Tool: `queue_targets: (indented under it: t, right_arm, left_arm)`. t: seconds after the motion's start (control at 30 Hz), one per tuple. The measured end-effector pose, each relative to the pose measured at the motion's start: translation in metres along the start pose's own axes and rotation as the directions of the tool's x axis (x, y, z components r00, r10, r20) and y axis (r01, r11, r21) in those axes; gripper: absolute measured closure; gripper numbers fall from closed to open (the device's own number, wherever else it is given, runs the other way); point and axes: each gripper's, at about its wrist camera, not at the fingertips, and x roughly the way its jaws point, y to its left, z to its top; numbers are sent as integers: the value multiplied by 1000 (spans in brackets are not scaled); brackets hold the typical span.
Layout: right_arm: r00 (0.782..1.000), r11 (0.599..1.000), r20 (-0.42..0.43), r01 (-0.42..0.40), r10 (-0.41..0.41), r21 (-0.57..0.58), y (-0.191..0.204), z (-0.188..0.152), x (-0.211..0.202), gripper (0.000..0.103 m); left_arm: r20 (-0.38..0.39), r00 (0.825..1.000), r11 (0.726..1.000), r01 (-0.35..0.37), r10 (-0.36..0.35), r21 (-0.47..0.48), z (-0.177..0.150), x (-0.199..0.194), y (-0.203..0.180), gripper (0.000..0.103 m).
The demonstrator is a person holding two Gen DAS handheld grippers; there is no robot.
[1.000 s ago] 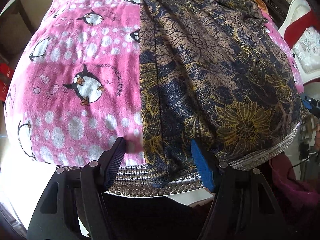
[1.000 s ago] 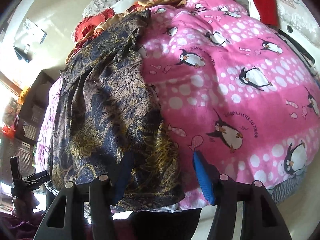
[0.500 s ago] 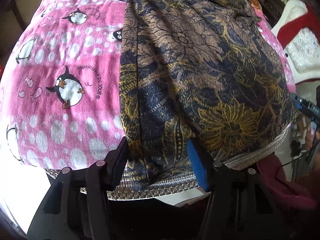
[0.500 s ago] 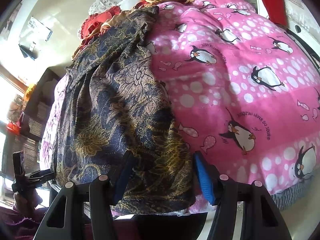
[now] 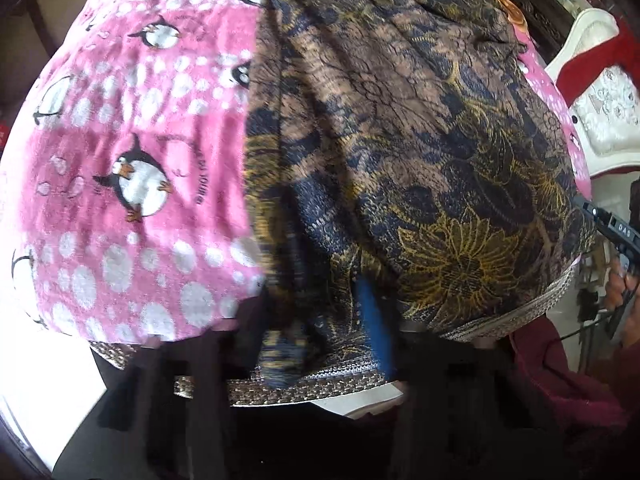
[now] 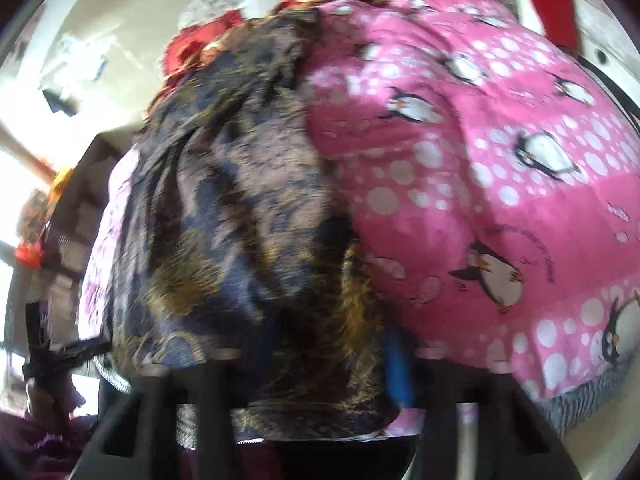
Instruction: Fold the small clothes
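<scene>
A dark navy, brown and gold floral garment (image 5: pixel 400 140) lies on a pink penguin blanket (image 5: pixel 132 152). My left gripper (image 5: pixel 320 320) is at the garment's near hem, its jaws narrowed around a fold of the cloth; the blue pad (image 5: pixel 374 320) shows and the other finger is hidden under fabric. In the right wrist view the garment (image 6: pixel 240 220) covers the left half of the blanket (image 6: pixel 500 200). My right gripper (image 6: pixel 328 364) is at its near right corner, with cloth between the jaws and the blue pad (image 6: pixel 398 368) showing. Both views are blurred.
A white carved chair with red cloth (image 5: pixel 600 92) stands to the right. Red and orange clothes (image 6: pixel 208 40) are piled at the blanket's far end. The other gripper shows at each view's edge (image 5: pixel 616 232) (image 6: pixel 44 356).
Both grippers have pushed forward onto the garment's near edge and their jaws have closed in on the cloth. The cloth has bunched over the fingers.
</scene>
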Motion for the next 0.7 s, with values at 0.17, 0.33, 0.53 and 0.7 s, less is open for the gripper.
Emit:
queue_targets:
  t: [0.17, 0.33, 0.53, 0.7]
  right_arm:
    - [998, 998, 62, -8, 11, -56, 19, 3, -24, 96]
    - [995, 993, 91, -29, 39, -116, 36, 0, -61, 97]
    - [999, 998, 42, 16, -13, -68, 14, -16, -52, 99]
    - [1000, 999, -4, -22, 22, 36, -5, -19, -37, 64]
  left_arm:
    - [24, 999, 999, 42, -42, 3, 2, -16, 10, 98]
    - [120, 991, 996, 48, -56, 75, -2, -53, 7, 98]
    - [62, 998, 999, 7, -10, 40, -6, -28, 17, 99]
    - [66, 998, 998, -4, 0, 58, -8, -27, 17, 98]
